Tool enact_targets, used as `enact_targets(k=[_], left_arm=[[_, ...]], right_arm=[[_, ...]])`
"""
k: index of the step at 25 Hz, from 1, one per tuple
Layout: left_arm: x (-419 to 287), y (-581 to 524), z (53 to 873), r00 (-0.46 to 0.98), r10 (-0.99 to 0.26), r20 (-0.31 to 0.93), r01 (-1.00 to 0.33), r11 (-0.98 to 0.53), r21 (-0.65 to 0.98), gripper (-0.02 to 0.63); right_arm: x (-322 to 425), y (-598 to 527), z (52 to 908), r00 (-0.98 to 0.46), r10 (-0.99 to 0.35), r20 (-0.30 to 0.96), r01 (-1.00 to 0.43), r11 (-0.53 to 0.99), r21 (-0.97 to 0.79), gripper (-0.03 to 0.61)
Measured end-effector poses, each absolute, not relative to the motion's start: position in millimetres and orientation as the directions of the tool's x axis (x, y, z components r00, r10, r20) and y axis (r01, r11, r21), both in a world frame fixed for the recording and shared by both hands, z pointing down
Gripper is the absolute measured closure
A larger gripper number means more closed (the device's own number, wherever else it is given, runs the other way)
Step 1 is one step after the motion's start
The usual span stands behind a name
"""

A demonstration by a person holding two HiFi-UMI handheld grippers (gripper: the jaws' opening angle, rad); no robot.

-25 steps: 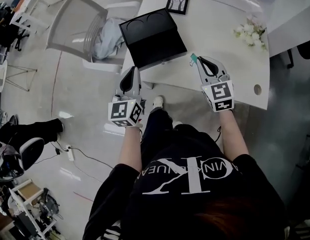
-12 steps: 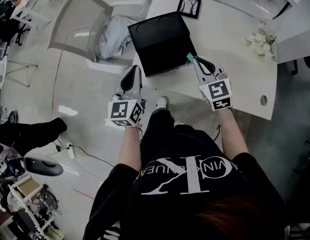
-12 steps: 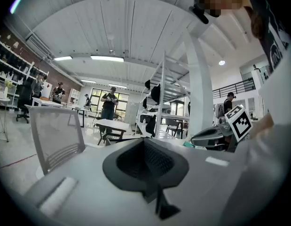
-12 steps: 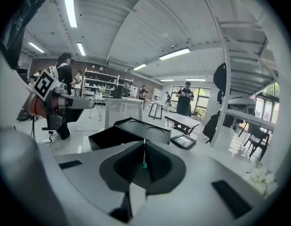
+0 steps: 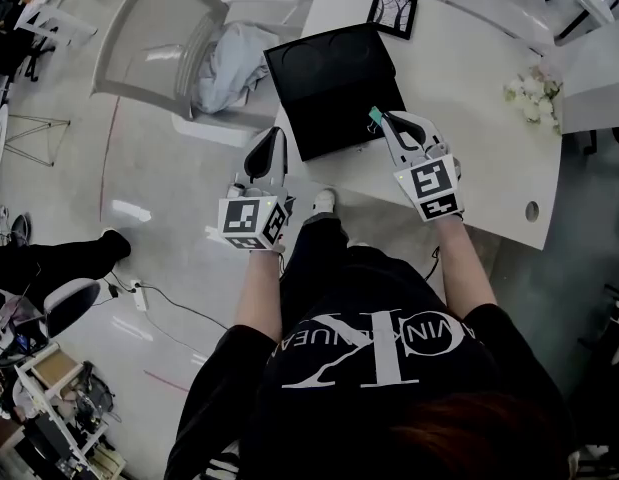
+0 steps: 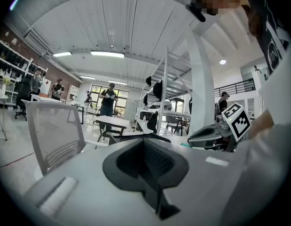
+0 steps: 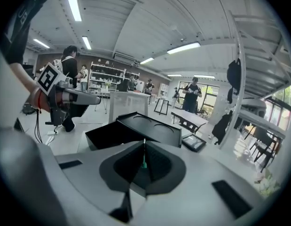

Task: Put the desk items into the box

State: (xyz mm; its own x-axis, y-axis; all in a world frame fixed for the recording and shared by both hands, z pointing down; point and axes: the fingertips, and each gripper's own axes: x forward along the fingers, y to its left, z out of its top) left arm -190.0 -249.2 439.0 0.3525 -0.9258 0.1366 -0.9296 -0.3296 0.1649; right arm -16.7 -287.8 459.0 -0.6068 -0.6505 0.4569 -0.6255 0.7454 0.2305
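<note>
Green clip (image 5: 374, 116) is pinched tight in the fingers of the right gripper (image 5: 385, 121), so I'd get it well over the black box (image 5: 334, 88) before letting go, while the left gripper (image 5: 268, 136) is closed on nothing.

White table (image 5: 469, 118) with black box (image 5: 334, 88), framed picture (image 5: 392, 12), white flowers (image 5: 532, 96)

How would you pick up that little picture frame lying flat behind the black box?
Probably by its right edge, as the head view shows it. The picture frame lies flat on the table, so come in low across the bare tabletop on that side, one jaw over the rim and one nudged under. The black box crowds its near side.
</note>
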Motion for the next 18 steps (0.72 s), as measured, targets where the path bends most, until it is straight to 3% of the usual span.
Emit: enact_targets(k=[18], left_arm=[[-226, -275, 460, 0.349, -0.920, 0.180, -0.930, -0.316, 0.187, 0.603]], right_arm=[[-76, -308, 499, -0.569, -0.512, 0.644, -0.393, 0.857, 0.334, 0.559]])
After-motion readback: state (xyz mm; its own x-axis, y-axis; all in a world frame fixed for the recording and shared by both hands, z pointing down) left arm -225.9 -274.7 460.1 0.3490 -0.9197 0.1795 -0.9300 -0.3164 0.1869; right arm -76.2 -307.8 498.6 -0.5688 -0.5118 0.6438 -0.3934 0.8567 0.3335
